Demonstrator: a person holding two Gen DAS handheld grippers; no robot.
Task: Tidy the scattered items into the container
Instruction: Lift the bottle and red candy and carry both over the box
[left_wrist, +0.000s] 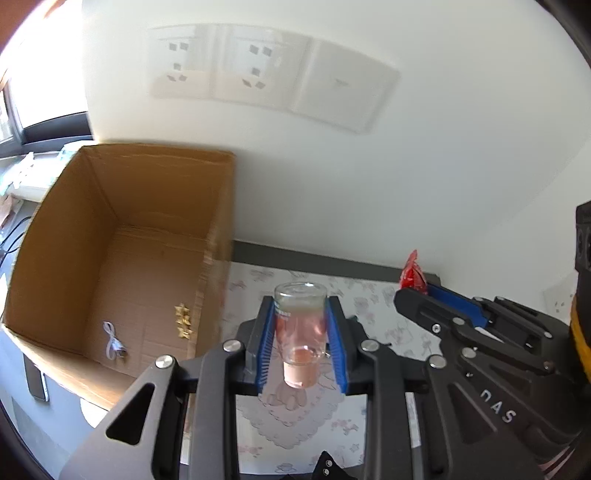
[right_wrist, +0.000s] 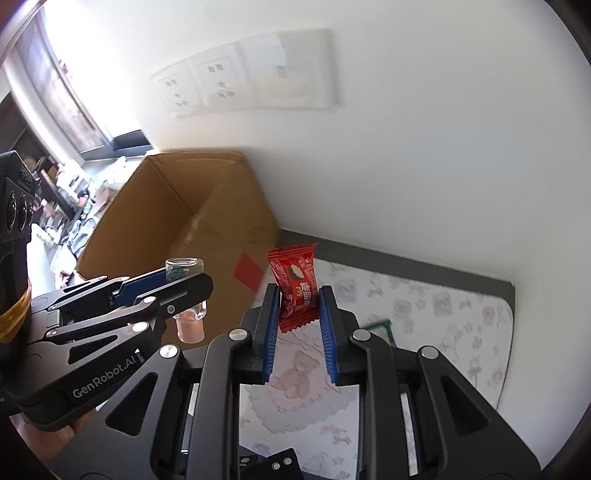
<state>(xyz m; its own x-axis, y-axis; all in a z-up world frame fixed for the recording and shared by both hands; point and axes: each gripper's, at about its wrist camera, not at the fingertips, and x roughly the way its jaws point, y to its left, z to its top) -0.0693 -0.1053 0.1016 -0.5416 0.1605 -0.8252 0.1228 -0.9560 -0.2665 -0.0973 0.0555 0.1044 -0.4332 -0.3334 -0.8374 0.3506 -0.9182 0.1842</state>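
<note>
My left gripper (left_wrist: 300, 325) is shut on a small clear glass bottle (left_wrist: 301, 332) with a pinkish cap end, held above the floral mat (left_wrist: 295, 424). My right gripper (right_wrist: 297, 314) is shut on a red candy wrapper (right_wrist: 295, 288), also lifted off the mat (right_wrist: 443, 332). The open cardboard box (left_wrist: 74, 236) stands to the left against the wall; a white cable (left_wrist: 112, 343) and gold stars (left_wrist: 183, 321) lie on its floor. In the left wrist view the right gripper (left_wrist: 417, 286) shows at right with the red wrapper (left_wrist: 412, 275). The right wrist view shows the left gripper (right_wrist: 184, 284) with the bottle (right_wrist: 186, 295).
A white wall with a row of sockets (left_wrist: 258, 70) rises behind the mat. A window (right_wrist: 62, 96) and cluttered shelves lie at far left. A phone (left_wrist: 37, 380) rests left of the box. A green-edged object (right_wrist: 384, 328) lies on the mat.
</note>
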